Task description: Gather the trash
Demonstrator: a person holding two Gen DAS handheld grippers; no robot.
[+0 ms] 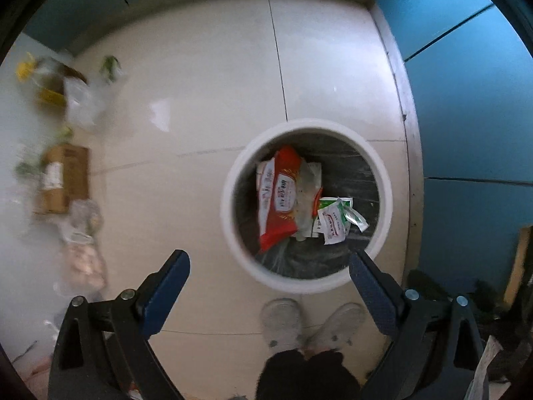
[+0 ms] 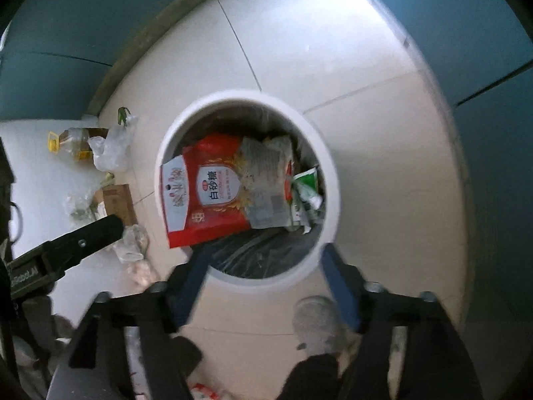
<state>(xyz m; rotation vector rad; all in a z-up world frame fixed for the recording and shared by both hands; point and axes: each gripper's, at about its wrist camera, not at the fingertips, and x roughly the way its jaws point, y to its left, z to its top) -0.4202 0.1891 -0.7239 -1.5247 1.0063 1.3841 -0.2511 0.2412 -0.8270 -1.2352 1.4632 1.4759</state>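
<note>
White bin (image 1: 233, 206): holds red sugar bag (image 1: 278, 196) and green sachets (image 1: 336, 220). Left claw (image 1: 269, 266) and right claw (image 2: 263, 260): both spread, empty, above the bin. Remaining litter left of bin: cardboard box (image 1: 63, 180), oil bottle (image 2: 71, 141). Advice: descend squarely, pinch 1 item firmly.

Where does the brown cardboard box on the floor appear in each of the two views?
Left wrist view: the cardboard box lies at the far left edge, blurred, well left of the white bin.
Right wrist view: the cardboard box lies left of centre, close to the bin's left side, just above the dark finger of the left gripper.
Shared landmark: the red bag inside the bin.
</note>
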